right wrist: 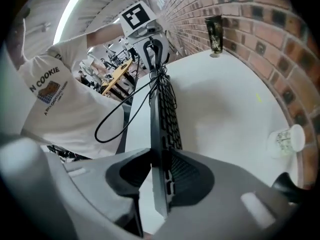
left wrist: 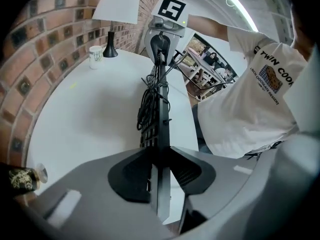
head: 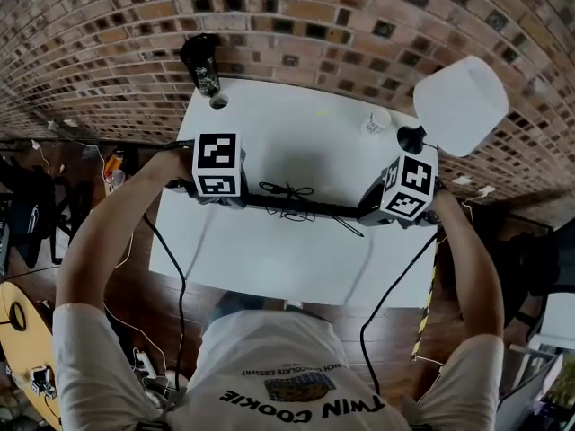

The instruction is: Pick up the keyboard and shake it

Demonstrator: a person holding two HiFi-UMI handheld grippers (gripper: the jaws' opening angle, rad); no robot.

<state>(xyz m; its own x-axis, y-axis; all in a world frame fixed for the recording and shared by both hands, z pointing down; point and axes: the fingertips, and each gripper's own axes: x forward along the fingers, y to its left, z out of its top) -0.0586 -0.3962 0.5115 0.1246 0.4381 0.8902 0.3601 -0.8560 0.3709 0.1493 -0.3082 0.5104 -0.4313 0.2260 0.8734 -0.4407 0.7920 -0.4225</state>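
Two sets of tongs, one keyboard! The left tongs (left wrist: 159, 179) are clamped on one short end of the black keyboard (head: 301, 207), and the right tongs (right wrist: 161, 181) grip the other end. It hangs on edge between them over the white worktop (head: 269, 263), keys facing the brick wall (head: 296, 25). Its black cable (head: 289, 193) is bunched up against the keys. The person's white T-shirt (head: 287, 375) reads "TWIN COOKIE"; the finer lines under it are too small to read. At the back stand a white-shaded lamp (head: 460, 104), a small printed cup (head: 378, 120) beside its base with illegible lettering, and a dark can (head: 202, 65) at the far left corner.
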